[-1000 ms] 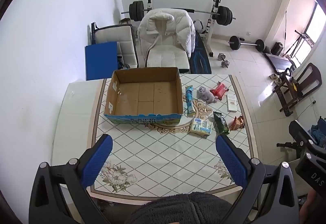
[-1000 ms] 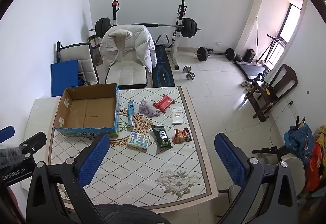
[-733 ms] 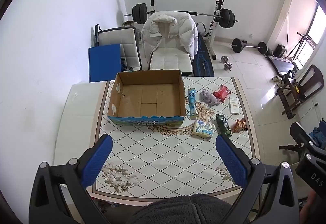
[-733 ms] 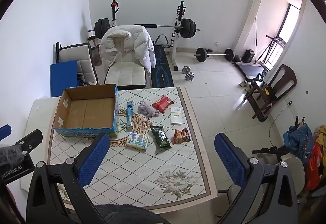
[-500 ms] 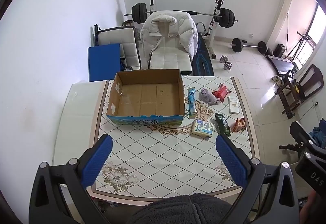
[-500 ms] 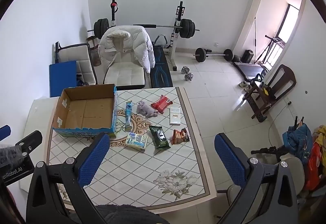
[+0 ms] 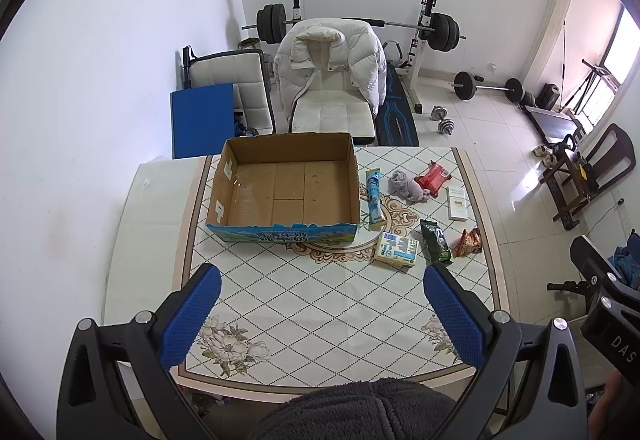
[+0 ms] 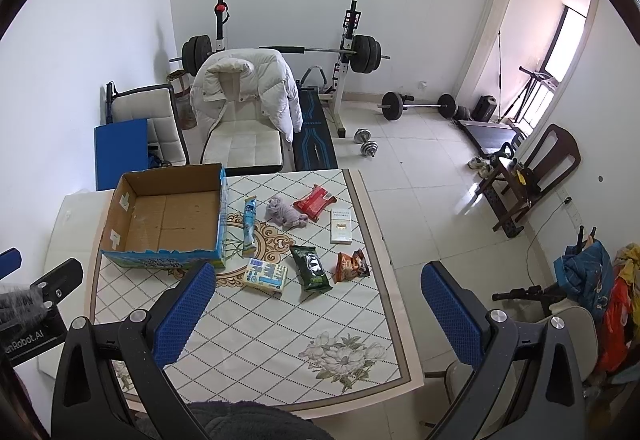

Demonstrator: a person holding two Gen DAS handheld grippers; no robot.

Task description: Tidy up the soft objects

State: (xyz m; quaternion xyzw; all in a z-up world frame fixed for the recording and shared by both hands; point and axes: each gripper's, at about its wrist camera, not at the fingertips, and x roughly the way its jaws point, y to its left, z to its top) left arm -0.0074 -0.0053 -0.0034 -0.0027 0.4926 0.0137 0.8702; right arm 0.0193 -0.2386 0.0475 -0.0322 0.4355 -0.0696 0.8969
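Note:
An empty open cardboard box (image 7: 286,192) (image 8: 168,218) sits on the patterned table (image 7: 320,304) (image 8: 280,320). To its right lie a blue tube (image 7: 374,196) (image 8: 249,226), a grey soft toy (image 7: 408,187) (image 8: 285,215), a red packet (image 7: 433,176) (image 8: 315,201), a white box (image 7: 457,203) (image 8: 341,226), a tissue pack (image 7: 397,249) (image 8: 266,275), a green pouch (image 7: 435,241) (image 8: 311,267) and an orange snack bag (image 7: 467,241) (image 8: 352,266). My left gripper (image 7: 320,314) and right gripper (image 8: 316,312) are open and empty, high above the table's near edge.
A white chair with a padded jacket (image 7: 332,80) stands behind the table, next to a second chair and a blue board (image 7: 202,116). A barbell rack (image 7: 360,28) and dumbbells fill the back. A dark wooden chair (image 8: 532,176) stands at the right.
Both views have shifted only slightly; the cameras drifted a little back and up. Nothing on the table moved and both grippers stayed open.

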